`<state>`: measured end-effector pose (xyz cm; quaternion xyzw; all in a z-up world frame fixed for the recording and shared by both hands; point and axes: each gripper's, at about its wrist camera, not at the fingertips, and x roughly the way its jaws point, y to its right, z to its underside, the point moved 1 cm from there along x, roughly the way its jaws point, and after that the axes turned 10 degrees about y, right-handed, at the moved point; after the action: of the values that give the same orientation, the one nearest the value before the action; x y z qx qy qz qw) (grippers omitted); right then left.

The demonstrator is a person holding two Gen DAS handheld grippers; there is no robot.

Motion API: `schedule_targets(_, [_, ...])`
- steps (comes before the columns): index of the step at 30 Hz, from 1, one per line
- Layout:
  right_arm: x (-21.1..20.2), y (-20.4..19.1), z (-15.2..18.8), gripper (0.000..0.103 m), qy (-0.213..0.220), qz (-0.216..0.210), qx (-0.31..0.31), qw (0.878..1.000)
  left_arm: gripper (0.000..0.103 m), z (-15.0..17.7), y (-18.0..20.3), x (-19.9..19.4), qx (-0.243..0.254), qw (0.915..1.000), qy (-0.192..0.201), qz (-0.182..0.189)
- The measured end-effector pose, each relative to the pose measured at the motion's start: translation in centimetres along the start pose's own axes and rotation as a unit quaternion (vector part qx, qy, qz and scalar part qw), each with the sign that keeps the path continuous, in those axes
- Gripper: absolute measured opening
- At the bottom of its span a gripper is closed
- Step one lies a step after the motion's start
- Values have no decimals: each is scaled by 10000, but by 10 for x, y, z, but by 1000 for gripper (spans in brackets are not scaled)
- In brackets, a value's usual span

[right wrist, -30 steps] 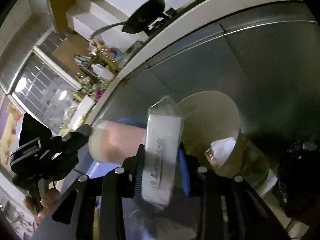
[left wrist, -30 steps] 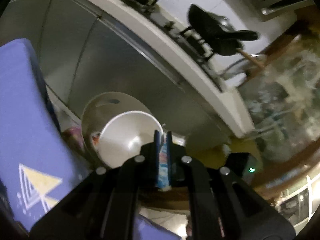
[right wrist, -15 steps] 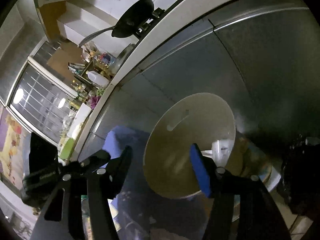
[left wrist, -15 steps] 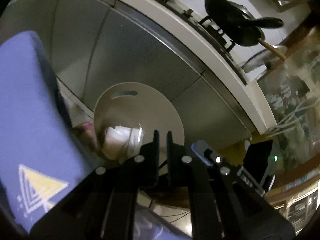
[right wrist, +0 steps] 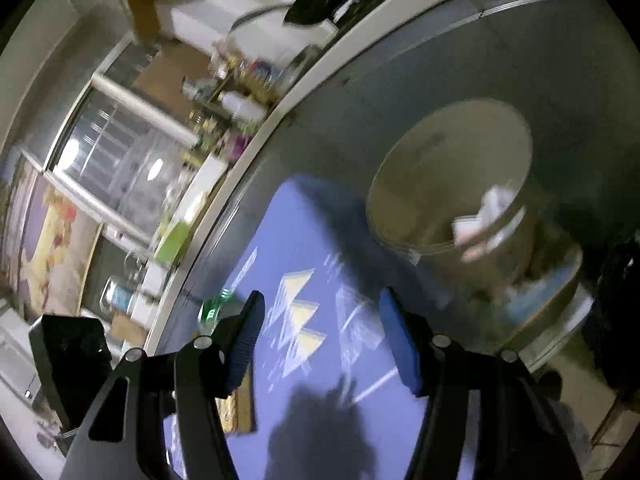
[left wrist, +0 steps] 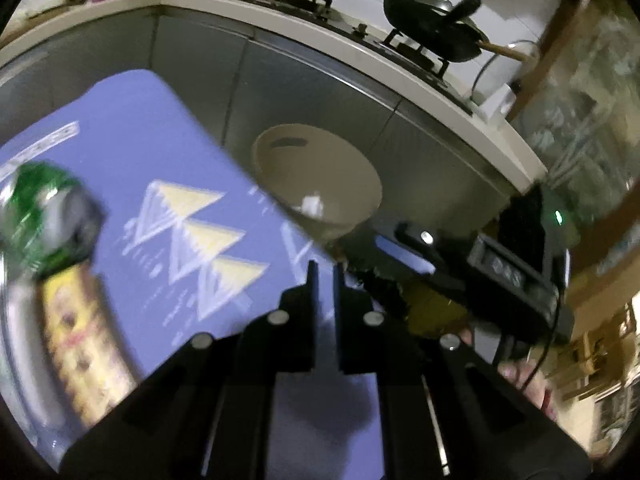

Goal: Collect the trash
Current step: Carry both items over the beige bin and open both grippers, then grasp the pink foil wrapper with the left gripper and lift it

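Kitchen cabinets back a blue-covered bench [left wrist: 132, 128]. Beyond its edge, below bench level for dropping, a trash bin [right wrist: 452, 184] is placed. Beside the bin, the right claw [right wrist: 320, 336] is spread wide, empty; the left claw [left wrist: 323, 292] is nearly closed, empty. A green can [left wrist: 44, 216] and yellow packet [left wrist: 80, 344] remain far from the bin.

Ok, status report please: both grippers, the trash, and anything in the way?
Left gripper shut, empty. Right gripper open, empty. Green can and yellow wrapper wait on blue table. Bin path clear.

Blue mat [left wrist: 132, 140] lies open between can [left wrist: 44, 216] (blurred) and bin [left wrist: 320, 176].
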<state>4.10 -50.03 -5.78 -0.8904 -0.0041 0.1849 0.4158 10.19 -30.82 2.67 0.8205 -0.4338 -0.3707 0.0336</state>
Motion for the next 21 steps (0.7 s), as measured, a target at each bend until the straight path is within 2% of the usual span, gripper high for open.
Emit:
schedule_targets(4, [13,-32,35,52,-424,-195,-255,9986,6,34,-27,-56,36,9993,271,-248])
schedule_targets(9, [32,-82,74,50,-900,-465,-709,9923,6,72,-82,-134,-339,9951,585,-728])
schedule_targets(12, [41,-114,96,49,-1130,-601,-1087,9858,6,96,-122,-181,-611,9865,785,-1302])
schedule_targets(13, [44,-124,102,49,-1180,-622,-1230,9834,6,106,-140,-199,-793,9807,869,-1563])
schedule_targets(17, [50,-152,122,49,-1308,-685,-1497,9777,6,129,-194,-236,-1483,9590,1041,-2178])
schedule_targets(19, [53,-159,130,49,-1381,-701,-1519,9762,6,136,-213,-243,-1686,9510,1039,-2375])
schedule_targets(21, [54,-165,137,49,-1439,-696,-1559,9748,6,138,-226,-242,-1827,9485,968,-2401])
